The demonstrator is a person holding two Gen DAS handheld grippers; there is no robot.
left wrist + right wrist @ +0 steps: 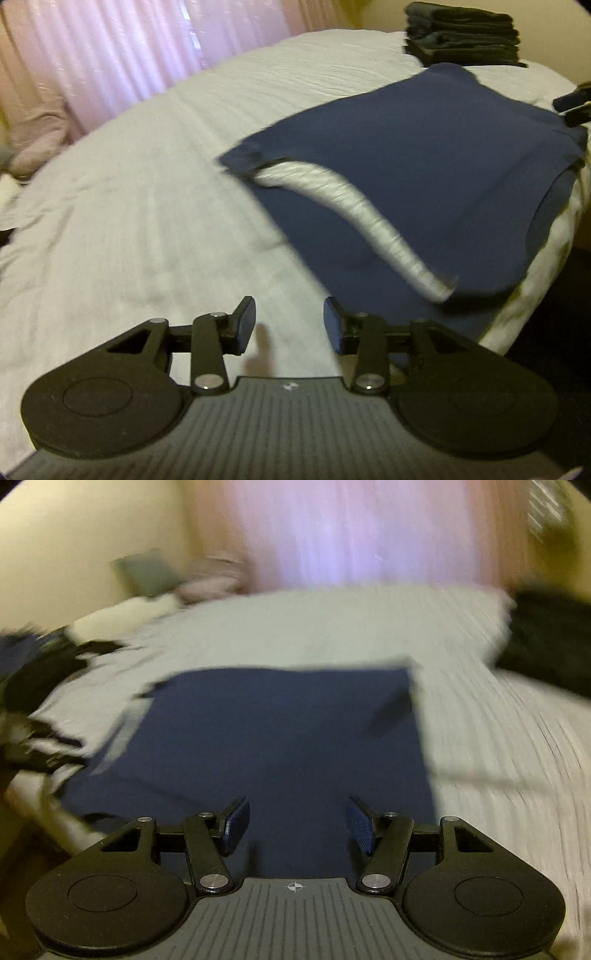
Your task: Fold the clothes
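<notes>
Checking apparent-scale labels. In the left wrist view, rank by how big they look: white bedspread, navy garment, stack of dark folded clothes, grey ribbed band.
1. White textured bedspread
2. Navy blue fabric garment
3 and 4. Grey ribbed band and stack of dark folded clothes: similar in apparent area, and the stack sits much farther away, so unranked.

Cloth on cloth, with matt plastic tooling

The navy garment [424, 155] is smooth matt knit cloth with a ribbed grey band [354, 206]; it lies on a white bedspread [147, 192] of crinkled, finely ribbed fabric. The stack of dark folded clothes [461, 33] looks soft and matt. The curtain [129, 48] is thin pink cloth, faintly sheer. The left gripper [290, 321] and right gripper [297, 825] are matt black plastic with shiny metal pivot pins, 2 woven-looking blue pads [236, 825] each, and a grooved grey base.
</notes>
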